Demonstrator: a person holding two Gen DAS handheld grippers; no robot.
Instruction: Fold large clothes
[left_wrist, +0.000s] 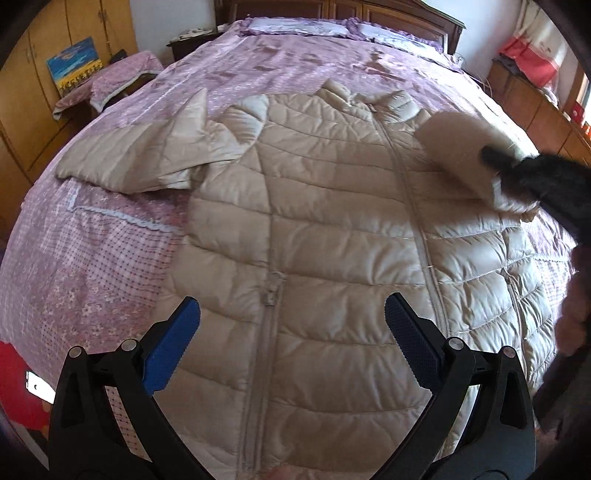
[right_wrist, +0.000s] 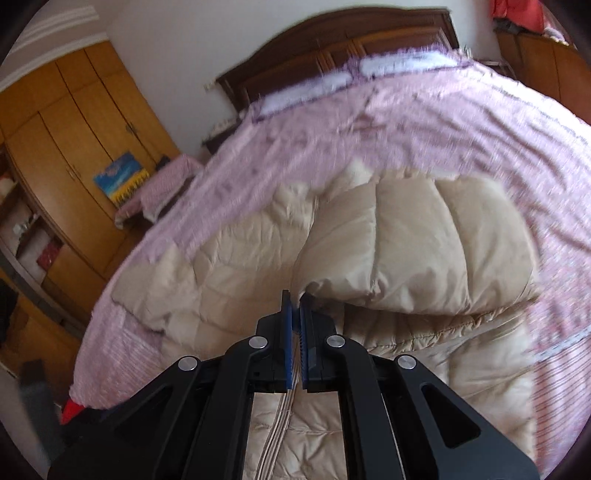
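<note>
A beige quilted puffer jacket (left_wrist: 325, 229) lies front up on the bed, its zip running down the middle. Its left sleeve (left_wrist: 147, 155) is spread out to the left. My left gripper (left_wrist: 291, 314) is open and empty, hovering above the jacket's lower front. My right gripper (right_wrist: 295, 299) is shut on the cuff of the right sleeve (right_wrist: 417, 243) and holds the sleeve lifted over the jacket's chest. In the left wrist view the right gripper (left_wrist: 495, 158) shows blurred at the right with the raised sleeve (left_wrist: 458, 147).
The bed has a purple floral cover (left_wrist: 96, 266) and pillows (left_wrist: 295, 26) by a dark wooden headboard (right_wrist: 332, 48). Wooden wardrobes (right_wrist: 74, 147) stand on the left, with a covered stool (left_wrist: 122, 74). A red item (left_wrist: 18, 387) lies at the bed's near left edge.
</note>
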